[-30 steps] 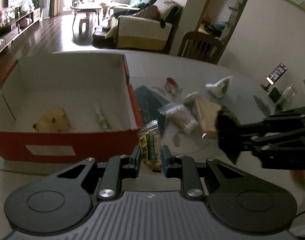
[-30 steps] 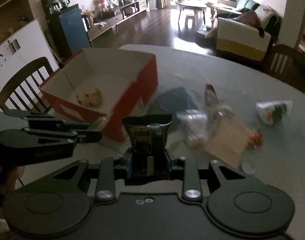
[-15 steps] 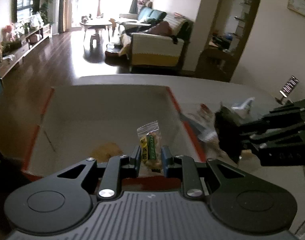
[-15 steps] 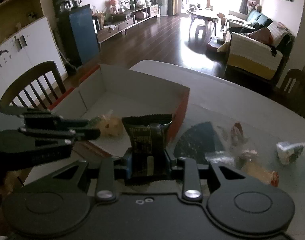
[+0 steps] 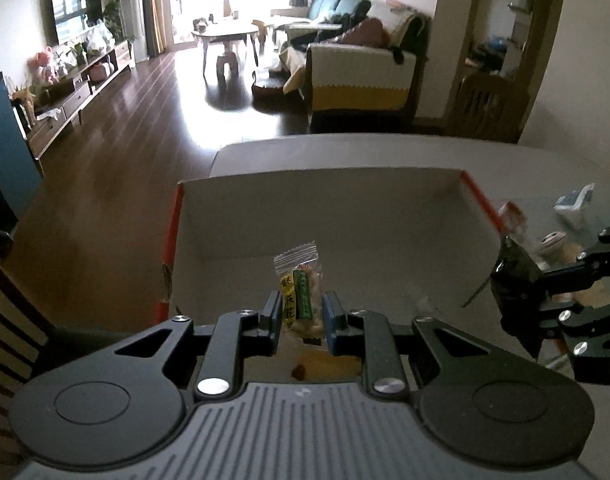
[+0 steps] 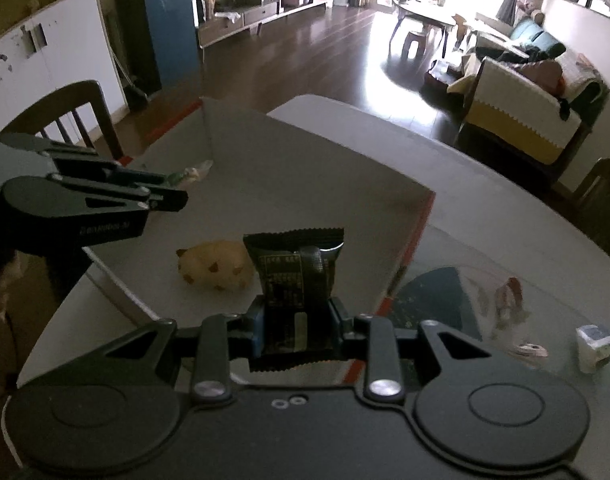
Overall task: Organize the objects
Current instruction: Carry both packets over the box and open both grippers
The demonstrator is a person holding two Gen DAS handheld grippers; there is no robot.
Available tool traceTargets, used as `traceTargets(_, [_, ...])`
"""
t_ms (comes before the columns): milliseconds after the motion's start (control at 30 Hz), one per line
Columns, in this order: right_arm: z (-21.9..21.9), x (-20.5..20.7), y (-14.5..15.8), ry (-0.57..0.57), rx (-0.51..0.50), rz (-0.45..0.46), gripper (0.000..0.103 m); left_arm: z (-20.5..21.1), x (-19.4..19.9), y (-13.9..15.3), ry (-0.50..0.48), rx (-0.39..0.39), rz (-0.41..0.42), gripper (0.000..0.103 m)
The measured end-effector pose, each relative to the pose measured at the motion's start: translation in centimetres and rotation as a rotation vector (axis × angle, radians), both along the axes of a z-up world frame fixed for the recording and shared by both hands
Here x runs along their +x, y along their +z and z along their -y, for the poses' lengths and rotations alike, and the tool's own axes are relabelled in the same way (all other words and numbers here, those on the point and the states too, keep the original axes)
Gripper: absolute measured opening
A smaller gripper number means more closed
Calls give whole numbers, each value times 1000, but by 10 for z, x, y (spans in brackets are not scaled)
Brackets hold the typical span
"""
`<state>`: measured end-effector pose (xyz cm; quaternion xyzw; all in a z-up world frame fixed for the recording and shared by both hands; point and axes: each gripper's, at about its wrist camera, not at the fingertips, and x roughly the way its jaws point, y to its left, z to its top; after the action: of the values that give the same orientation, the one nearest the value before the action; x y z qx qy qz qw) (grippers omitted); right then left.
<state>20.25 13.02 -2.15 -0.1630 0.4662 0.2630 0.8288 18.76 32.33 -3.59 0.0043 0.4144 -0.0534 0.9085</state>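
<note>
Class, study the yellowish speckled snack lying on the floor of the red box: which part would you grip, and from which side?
Grip the speckled snack across its narrower middle, coming from above. It lies flat and long on the box floor, and the walls block a sideways approach. This is a judgement.

yellow bun (image 5: 329, 364) mostly hidden behind left tool (image 5: 299, 320), perhaps bread

Dark wood floor (image 5: 145, 92) glaring under bright window light; sofa (image 5: 361, 68) upper right, TV (image 5: 67, 8) upper left.
</note>
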Motion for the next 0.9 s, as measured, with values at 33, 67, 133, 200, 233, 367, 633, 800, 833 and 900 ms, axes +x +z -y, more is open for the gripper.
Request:
traceTargets(33, [-3, 2, -4, -2, -4, -10, 31, -1, 5, -3, -3, 10, -11, 20])
traceTargets(67, [-5, 4, -7, 2, -7, -20, 31, -2, 10, -5, -4, 21, -20, 20])
traceTargets(133, [-10, 6, -14, 7, -13, -32, 31, -5, 20, -13, -8, 37, -48, 20])
traceTargets(200, [-18, 7, -22, 14, -20, -45, 31, -8, 22, -25, -12, 52, -84, 20])
traceTargets(233, [-20, 7, -25, 19, -20, -55, 31, -8, 25, -29, -10, 59, -99, 20])
traceTargets(367, [-28, 9, -37, 19, -33, -92, 31, -10, 35, -38, -17, 70, -149, 20])
traceTargets(633, [-33, 19, -57, -11, -78, -134, 31, -6, 45, -53, -48, 101, -235, 20])
traceTargets(800, [-31, 21, -62, -24, -76, -154, 33, -3, 47, -60, -60, 113, -275, 20])
traceTargets(833, [-32, 21, -62, -22, -75, -154, 34, -3, 47, -61, -58, 111, -288, 20])
traceTargets(900, [-31, 20, -63, -21, -71, -157, 34, -2, 46, -63, -58, 115, -298, 20])
